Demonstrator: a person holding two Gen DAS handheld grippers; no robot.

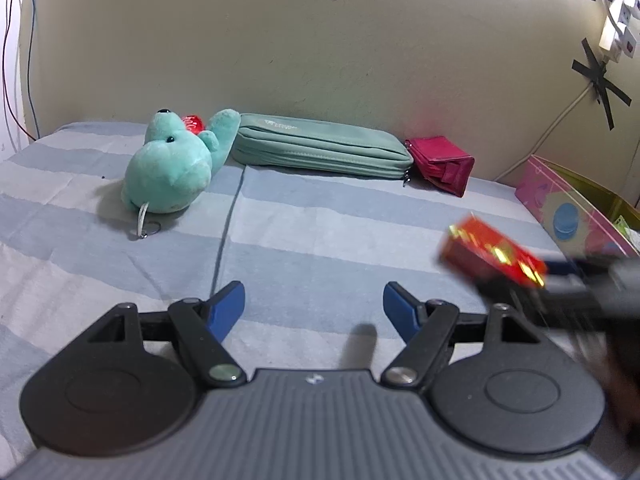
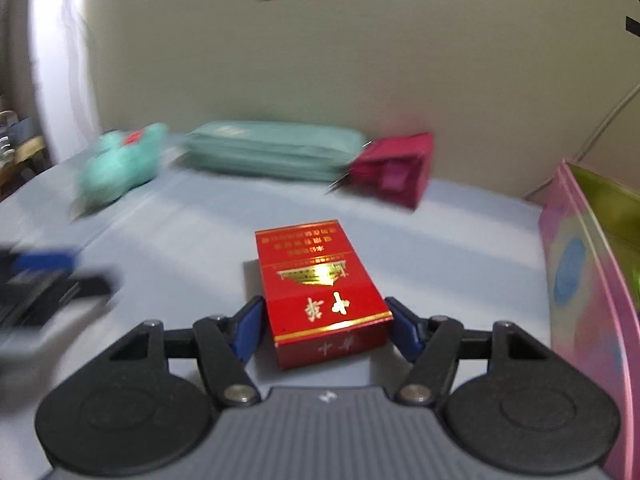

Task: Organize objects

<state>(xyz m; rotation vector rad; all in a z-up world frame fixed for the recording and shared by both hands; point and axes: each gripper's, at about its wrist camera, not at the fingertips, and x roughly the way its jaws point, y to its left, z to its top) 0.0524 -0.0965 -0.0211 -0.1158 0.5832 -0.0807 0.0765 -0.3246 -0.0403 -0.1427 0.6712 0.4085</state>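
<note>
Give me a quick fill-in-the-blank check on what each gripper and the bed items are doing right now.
1. The right gripper is shut on the ____ box.
2. The left gripper is open and holds ____.
3. The green pouch lies between the teal plush toy and the ____ wallet.
4. The pink box stands on the ____ side of the right wrist view.

Missing words: red; nothing; magenta; right

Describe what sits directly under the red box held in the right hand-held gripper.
Under the red box lies only the striped bedsheet; the box is lifted clear of it. The patch directly beneath is covered by the box itself.
</note>
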